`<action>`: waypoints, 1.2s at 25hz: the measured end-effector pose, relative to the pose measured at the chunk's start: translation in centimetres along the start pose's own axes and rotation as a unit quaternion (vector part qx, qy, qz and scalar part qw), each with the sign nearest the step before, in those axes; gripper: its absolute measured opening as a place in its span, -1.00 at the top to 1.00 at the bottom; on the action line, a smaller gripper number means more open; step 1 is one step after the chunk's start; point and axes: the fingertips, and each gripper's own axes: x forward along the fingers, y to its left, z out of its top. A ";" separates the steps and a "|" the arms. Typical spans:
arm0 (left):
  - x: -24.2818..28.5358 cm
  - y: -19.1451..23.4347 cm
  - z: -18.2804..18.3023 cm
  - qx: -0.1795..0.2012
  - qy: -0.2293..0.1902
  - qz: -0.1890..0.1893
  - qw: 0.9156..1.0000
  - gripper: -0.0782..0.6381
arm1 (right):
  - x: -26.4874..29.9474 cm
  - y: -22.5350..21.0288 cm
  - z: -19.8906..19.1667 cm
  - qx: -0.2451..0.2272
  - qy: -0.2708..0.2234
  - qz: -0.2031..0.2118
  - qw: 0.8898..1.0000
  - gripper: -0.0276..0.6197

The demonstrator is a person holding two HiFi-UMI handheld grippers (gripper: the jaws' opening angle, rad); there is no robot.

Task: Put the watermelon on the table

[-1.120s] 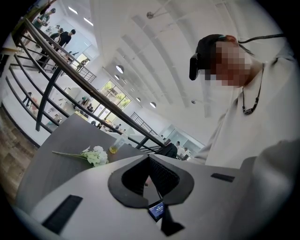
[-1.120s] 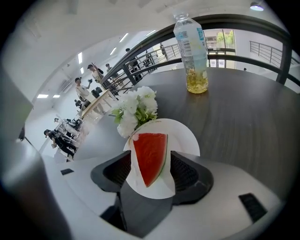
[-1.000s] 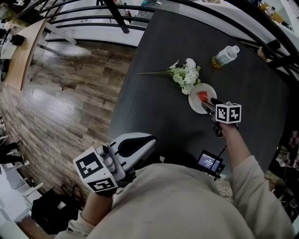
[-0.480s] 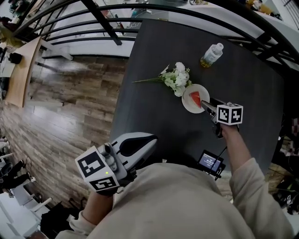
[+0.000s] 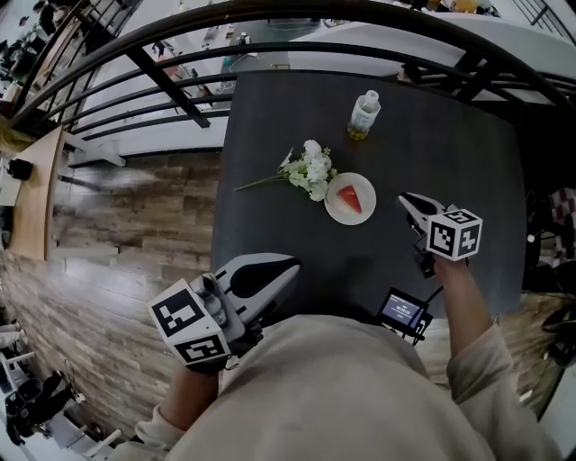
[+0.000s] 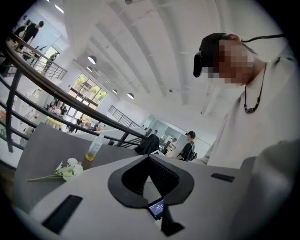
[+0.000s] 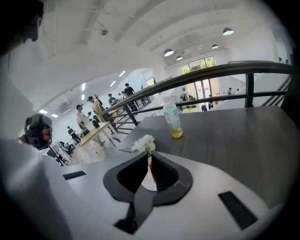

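Observation:
A red watermelon slice [image 5: 346,198] lies on a white plate [image 5: 364,212] on the dark table [image 5: 459,135]. My right gripper [image 5: 405,199] hangs in the air right of the plate, apart from it. Its jaws have just been closing and stand shut with nothing between them. In the right gripper view [image 7: 150,155] a sliver of the watermelon [image 7: 150,171] and the plate [image 7: 148,184] shows through the slit of the jaws. My left gripper [image 5: 292,266] is held close to my body at the table's near edge, shut and empty [image 6: 149,157].
White flowers [image 5: 310,171] lie just left of the plate. A small bottle [image 5: 364,115] of yellow liquid stands behind it. A little screen [image 5: 402,313] sits by the near table edge. A black railing [image 5: 270,13] curves round the table's far side. Wood floor lies to the left.
My right gripper has risen off the plate and drawn back to the right, and its jaws have closed. The watermelon stays on the plate. The left gripper has hardly shifted.

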 end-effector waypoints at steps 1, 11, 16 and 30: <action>0.4 -0.2 0.1 0.004 0.001 -0.007 1.000 0.77 | -1.0 0.1 0.4 0.003 -0.012 0.000 1.000 0.81; 3.2 -1.8 1.6 0.031 0.022 -0.076 0.996 0.77 | -7.5 1.9 1.2 0.013 -0.069 0.001 0.998 0.87; 4.8 -2.7 2.2 0.042 0.029 -0.112 0.992 0.77 | -9.3 3.6 0.9 -0.008 -0.073 0.014 0.997 0.87; 6.5 -4.7 3.1 0.062 0.019 -0.164 0.984 0.77 | -14.0 11.3 2.7 -0.084 -0.106 0.038 0.990 0.87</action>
